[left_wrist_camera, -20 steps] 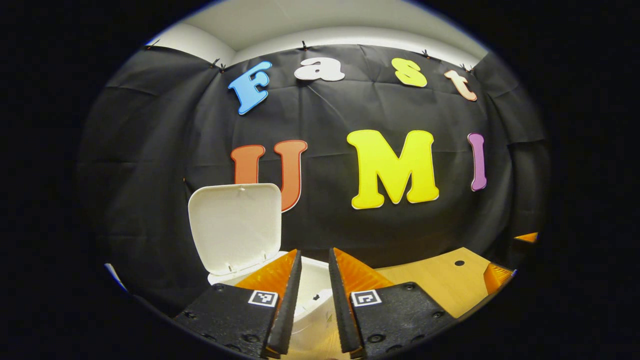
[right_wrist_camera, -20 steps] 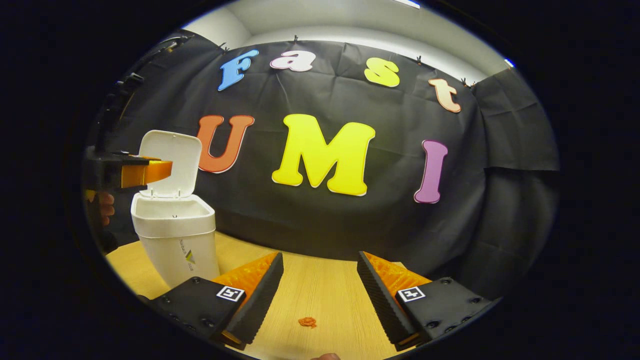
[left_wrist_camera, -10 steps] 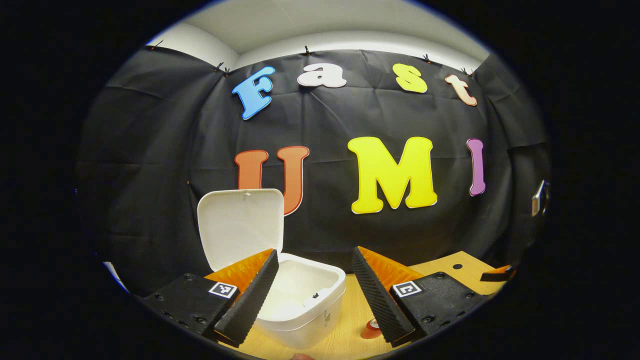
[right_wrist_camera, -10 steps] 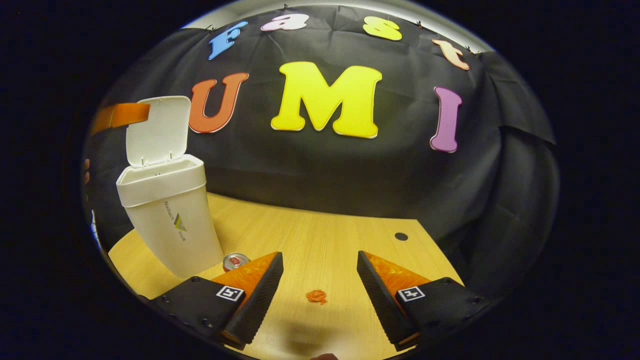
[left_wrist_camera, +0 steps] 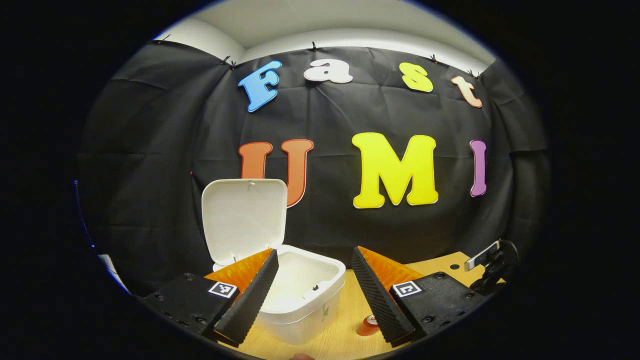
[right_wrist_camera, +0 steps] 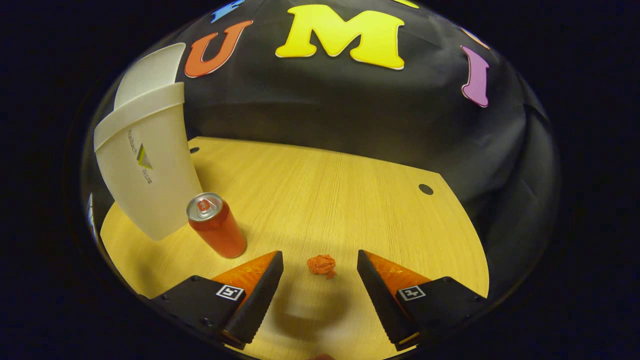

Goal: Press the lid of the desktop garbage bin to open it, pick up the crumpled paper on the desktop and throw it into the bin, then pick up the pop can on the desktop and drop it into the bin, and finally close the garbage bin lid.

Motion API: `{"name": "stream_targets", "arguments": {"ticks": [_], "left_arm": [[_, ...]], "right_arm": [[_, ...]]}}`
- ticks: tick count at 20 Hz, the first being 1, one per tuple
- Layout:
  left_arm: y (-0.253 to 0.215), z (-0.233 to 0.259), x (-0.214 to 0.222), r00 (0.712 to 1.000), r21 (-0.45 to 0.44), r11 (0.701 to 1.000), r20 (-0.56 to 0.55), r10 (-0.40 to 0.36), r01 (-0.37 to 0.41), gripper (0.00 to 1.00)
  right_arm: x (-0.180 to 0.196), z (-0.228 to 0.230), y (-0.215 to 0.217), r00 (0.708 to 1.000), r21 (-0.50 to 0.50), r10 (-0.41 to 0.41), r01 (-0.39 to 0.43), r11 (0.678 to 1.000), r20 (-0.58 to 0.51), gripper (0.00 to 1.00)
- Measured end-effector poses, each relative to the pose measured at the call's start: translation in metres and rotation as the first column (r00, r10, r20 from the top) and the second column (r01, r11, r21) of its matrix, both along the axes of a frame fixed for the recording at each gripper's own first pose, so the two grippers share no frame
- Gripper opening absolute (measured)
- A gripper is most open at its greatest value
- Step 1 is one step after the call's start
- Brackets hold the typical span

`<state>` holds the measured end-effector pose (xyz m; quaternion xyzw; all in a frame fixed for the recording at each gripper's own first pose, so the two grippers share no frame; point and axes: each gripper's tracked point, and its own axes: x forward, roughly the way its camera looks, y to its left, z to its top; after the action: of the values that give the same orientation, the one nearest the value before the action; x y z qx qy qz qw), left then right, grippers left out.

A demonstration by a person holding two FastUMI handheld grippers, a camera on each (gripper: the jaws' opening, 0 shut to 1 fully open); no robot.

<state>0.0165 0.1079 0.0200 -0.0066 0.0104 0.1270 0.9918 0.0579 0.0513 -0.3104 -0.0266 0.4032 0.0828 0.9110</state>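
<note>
Dipped right tongs [right_wrist_camera: 320, 280] toward crumpled paper [right_wrist_camera: 322, 264], agape, empty; left tongs [left_wrist_camera: 312, 287] agape, empty. Lid [left_wrist_camera: 244, 218] up; paper, pop can [right_wrist_camera: 216, 224], closing left.

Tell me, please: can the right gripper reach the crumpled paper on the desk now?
Probably yes. The right gripper is open, and the crumpled paper lies between its fingertips. The pop can stands off to one side.

Your surroundings, listed: one wooden desktop [right_wrist_camera: 350, 200], light grain running front to back, with two small round holes [right_wrist_camera: 425, 189] near its back edge; one black cloth wall [left_wrist_camera: 150, 150], creased, pinned up beneath a pale ceiling [left_wrist_camera: 300, 20].
</note>
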Motion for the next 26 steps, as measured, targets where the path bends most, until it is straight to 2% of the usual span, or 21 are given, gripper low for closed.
{"name": "stream_targets", "arguments": {"ticks": [8,12,17,21,22,24,25,26], "left_arm": [[-0.004,-0.006,0.005,1.000,-0.008,1.000,-0.020,-0.021,0.021,0.96],[-0.003,-0.008,0.005,0.999,-0.012,1.000,-0.028,-0.021,0.021,0.97],[-0.005,-0.009,0.004,0.999,-0.012,1.000,-0.034,-0.025,0.024,0.97],[-0.003,-0.011,0.002,0.999,-0.017,1.000,-0.039,-0.024,0.023,0.97],[-0.002,-0.012,0.001,0.999,-0.017,1.000,-0.042,-0.022,0.021,0.97],[-0.001,-0.012,0.000,0.999,-0.021,1.000,-0.043,-0.019,0.018,0.97],[-0.001,-0.013,-0.001,0.999,-0.023,1.000,-0.045,-0.017,0.016,0.97],[0.000,-0.013,-0.003,0.999,-0.024,1.000,-0.046,-0.015,0.014,0.97]], "right_arm": [[0.009,-0.042,0.004,0.992,0.011,-0.012,0.014,1.000,-0.122,0.95],[0.013,-0.056,0.001,0.981,0.039,-0.045,0.053,0.998,-0.191,0.96],[0.019,-0.072,-0.003,0.969,0.050,-0.072,0.086,0.995,-0.237,0.95],[0.018,-0.082,-0.002,0.964,0.039,-0.060,0.073,0.997,-0.258,0.95],[0.019,-0.085,-0.003,0.964,0.033,-0.064,0.075,0.997,-0.260,0.92],[0.021,-0.085,0.001,0.964,0.054,-0.058,0.075,0.996,-0.259,0.75],[0.022,-0.084,0.001,0.964,0.058,-0.058,0.075,0.995,-0.259,0.72],[0.022,-0.084,0.001,0.965,0.059,-0.058,0.075,0.995,-0.258,0.59]]}}
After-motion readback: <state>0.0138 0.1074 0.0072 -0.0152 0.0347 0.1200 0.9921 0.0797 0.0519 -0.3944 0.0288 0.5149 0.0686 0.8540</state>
